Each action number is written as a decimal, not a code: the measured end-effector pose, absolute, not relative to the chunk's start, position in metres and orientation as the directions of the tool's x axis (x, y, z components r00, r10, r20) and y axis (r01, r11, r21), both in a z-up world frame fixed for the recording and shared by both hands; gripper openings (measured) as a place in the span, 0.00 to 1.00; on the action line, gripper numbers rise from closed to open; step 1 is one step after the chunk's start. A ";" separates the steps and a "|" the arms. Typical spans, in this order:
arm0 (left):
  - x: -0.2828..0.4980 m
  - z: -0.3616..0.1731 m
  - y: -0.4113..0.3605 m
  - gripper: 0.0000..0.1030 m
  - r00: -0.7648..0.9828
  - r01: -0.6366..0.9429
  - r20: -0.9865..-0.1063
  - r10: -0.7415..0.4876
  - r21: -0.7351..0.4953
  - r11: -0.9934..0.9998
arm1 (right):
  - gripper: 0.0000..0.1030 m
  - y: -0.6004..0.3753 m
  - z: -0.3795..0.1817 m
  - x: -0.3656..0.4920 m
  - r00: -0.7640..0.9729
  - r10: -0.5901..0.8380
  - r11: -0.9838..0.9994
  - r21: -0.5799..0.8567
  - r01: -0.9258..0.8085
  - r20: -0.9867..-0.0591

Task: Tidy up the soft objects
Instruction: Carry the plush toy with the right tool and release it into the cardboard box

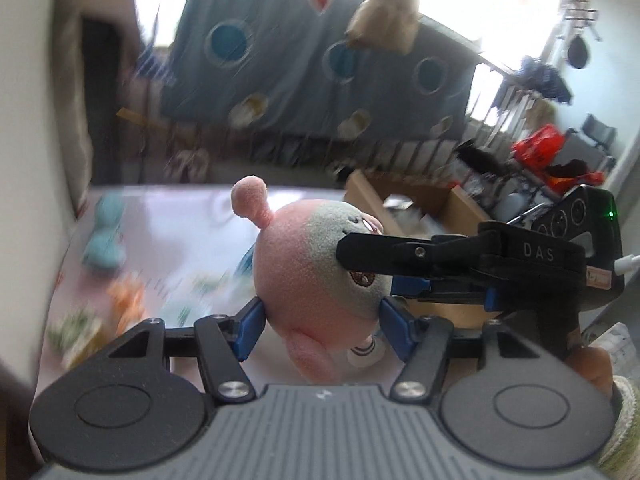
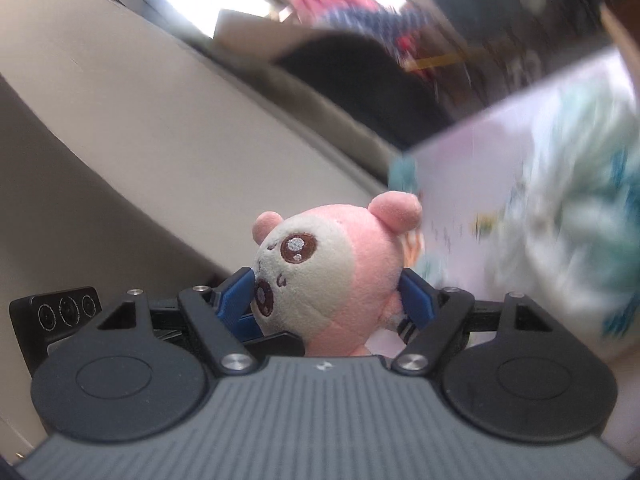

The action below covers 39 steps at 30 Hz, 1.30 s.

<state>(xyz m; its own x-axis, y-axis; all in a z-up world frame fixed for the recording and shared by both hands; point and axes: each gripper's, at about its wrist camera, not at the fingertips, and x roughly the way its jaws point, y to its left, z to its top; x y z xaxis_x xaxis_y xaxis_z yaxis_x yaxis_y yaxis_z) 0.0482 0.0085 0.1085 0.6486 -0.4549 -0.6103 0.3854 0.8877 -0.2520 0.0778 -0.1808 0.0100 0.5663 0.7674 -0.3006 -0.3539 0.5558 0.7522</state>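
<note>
A pink and cream plush toy (image 1: 316, 284) was gripped from both sides at once, held above a pale table (image 1: 168, 216). The left gripper (image 1: 322, 320) clenched its lower body between blue pads, while the right gripper (image 2: 326, 300) squeezed its head (face toward the right wrist camera). The background was blurred.

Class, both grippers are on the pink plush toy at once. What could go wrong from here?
1. The left gripper and right gripper both clamp the plush toy; pulling apart may strain its seams.
2. The right gripper's finger presses the toy's face, so one release could twist it free.
3. The blurred background suggests fast motion; it might drop short of the cardboard box.
</note>
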 end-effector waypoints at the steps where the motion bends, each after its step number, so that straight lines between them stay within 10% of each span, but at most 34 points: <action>1: 0.054 0.117 -0.003 0.62 0.648 0.410 -0.598 -0.472 -0.248 0.878 | 0.75 -0.193 0.022 0.078 0.587 0.753 0.570 0.740 -0.357 -0.297; 19: 0.207 0.047 -0.294 0.62 0.288 0.606 -0.769 -0.571 -0.315 0.730 | 0.76 -0.440 -0.018 0.143 0.678 0.456 0.760 0.648 0.040 -0.577; 31: 0.248 -0.035 -0.354 0.59 0.205 0.565 -0.904 -0.376 -0.205 0.799 | 0.77 -0.470 -0.129 0.217 0.515 0.407 0.802 0.565 0.193 -0.754; 39: 0.236 -0.008 -0.334 0.61 0.227 0.569 -0.885 -0.406 -0.218 0.793 | 0.79 -0.478 -0.108 0.202 0.574 0.392 0.770 0.598 0.222 -0.719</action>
<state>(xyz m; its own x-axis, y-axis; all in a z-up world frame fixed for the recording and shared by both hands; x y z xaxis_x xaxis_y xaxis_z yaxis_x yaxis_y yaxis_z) 0.2365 -0.3344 -0.0080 0.2266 -0.4065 -0.8851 0.5694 0.7925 -0.2182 0.2016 -0.4780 -0.1084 0.5738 0.3925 -0.7188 0.2222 0.7701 0.5979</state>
